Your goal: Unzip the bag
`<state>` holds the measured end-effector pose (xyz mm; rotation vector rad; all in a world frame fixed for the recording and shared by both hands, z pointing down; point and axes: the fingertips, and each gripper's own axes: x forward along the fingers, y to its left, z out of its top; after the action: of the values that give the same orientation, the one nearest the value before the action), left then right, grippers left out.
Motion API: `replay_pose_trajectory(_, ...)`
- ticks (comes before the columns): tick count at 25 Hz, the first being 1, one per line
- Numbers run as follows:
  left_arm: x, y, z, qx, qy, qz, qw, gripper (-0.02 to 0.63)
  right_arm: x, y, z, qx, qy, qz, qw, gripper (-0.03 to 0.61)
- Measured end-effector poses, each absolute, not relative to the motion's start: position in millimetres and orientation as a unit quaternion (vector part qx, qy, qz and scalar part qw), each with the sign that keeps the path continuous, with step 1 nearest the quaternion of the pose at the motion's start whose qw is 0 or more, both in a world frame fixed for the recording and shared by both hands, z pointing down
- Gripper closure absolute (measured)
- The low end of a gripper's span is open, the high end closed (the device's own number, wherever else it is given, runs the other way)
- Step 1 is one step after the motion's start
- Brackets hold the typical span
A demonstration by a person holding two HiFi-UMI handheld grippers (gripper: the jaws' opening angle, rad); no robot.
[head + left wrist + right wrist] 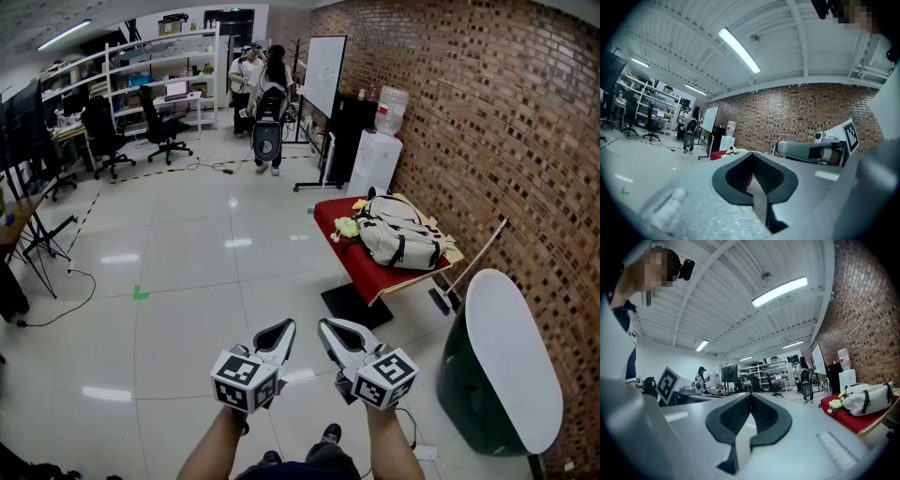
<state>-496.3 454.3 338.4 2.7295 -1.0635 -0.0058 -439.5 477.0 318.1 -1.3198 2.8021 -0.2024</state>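
White and grey, 1 bag (401,240) lay on 1 red table (366,272); the left gripper (284,328) and right gripper (328,328), 2 tools, were clenched empty, well apart from it.

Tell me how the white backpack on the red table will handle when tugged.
The white backpack looks soft and slumped, so it will likely flop and deform. It lies loose on the red table, so a one-sided pull probably drags it. It bulges, so maybe weighty.
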Motion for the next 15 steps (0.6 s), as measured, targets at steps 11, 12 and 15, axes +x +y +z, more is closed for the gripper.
replay_pose_trajectory(11,-361,423,389,0.94,-0.302,0.043,0.152,0.612,-300,450,381,-0.477,0.87,-0.127,-0.011,0.574)
replay_pose_trajectory(12,-347,422,396,0.94,-0.298,0.05,0.159,0.612,-281,448,390,-0.484,0.864,-0.135,-0.015,0.574)
replay_pose_trajectory(15,-307,414,413,0.939,-0.29,0.074,0.17,0.612,-226,447,410,-0.5,0.851,-0.159,-0.021,0.574)
